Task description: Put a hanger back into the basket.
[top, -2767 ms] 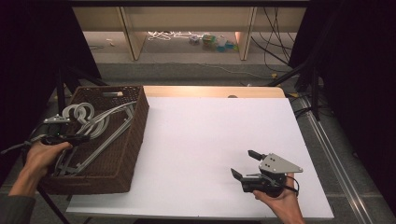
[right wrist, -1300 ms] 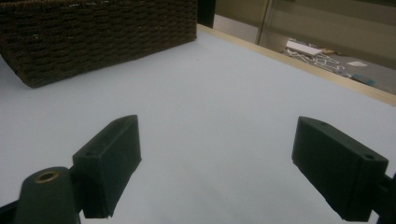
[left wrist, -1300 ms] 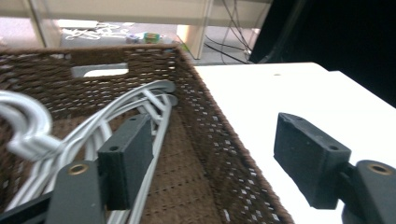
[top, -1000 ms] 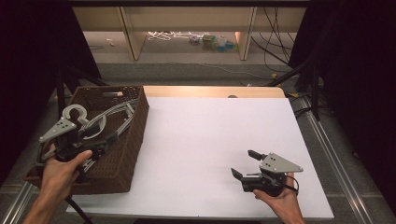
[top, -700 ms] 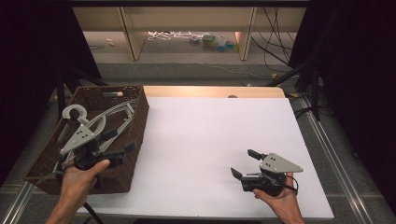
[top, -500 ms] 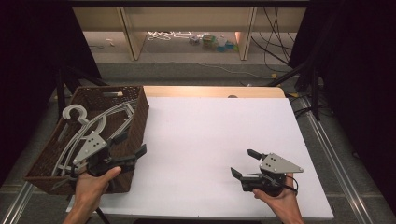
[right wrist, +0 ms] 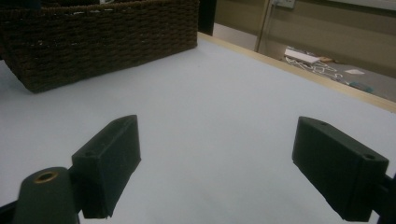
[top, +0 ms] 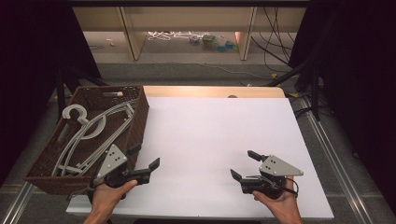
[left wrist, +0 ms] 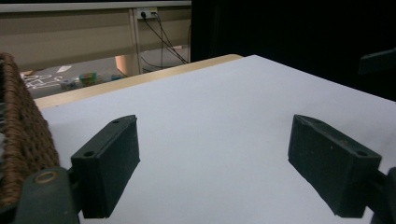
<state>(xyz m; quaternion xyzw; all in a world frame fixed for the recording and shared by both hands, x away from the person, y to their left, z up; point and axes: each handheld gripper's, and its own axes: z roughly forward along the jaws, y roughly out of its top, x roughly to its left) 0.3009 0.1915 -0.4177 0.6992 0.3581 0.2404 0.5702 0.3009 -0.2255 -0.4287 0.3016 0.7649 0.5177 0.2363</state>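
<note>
Hangers (top: 88, 135): grey, plastic, piled in the brown wicker basket (top: 51, 161) at the left end of the white table (top: 215, 135). High view: the pile lies behind and to the left of the left claw (top: 144, 159), with the basket's near right corner just beside that claw's left jaw. One hook curls up at the far left of the pile, well apart from the claw. The left claw sits low over the table's front left part, released, jaws spread wide, nothing between them. A hand (top: 108, 196) grips its body from below. The right claw (top: 243, 164) rests at the front right of the table, well apart from the basket and the hangers, also released and empty, held by the other hand (top: 275, 203). Both claws have a grey three-cornered plate on top.

Left gripper view: two black jaws stand wide apart over bare white table (left wrist: 210, 121). Basket wall (left wrist: 21, 140) rises at the left edge, just beside the left jaw; whether it touches, I cannot tell. The hangers themselves cannot be made out here. A wooden strip edges the table beyond the jaws.

Right gripper view: jaws wide apart, nothing held, white table (right wrist: 210, 107) between them. The basket (right wrist: 98, 37) stands ahead and to the left, well beyond the jaws, its woven side facing the claw.
</note>
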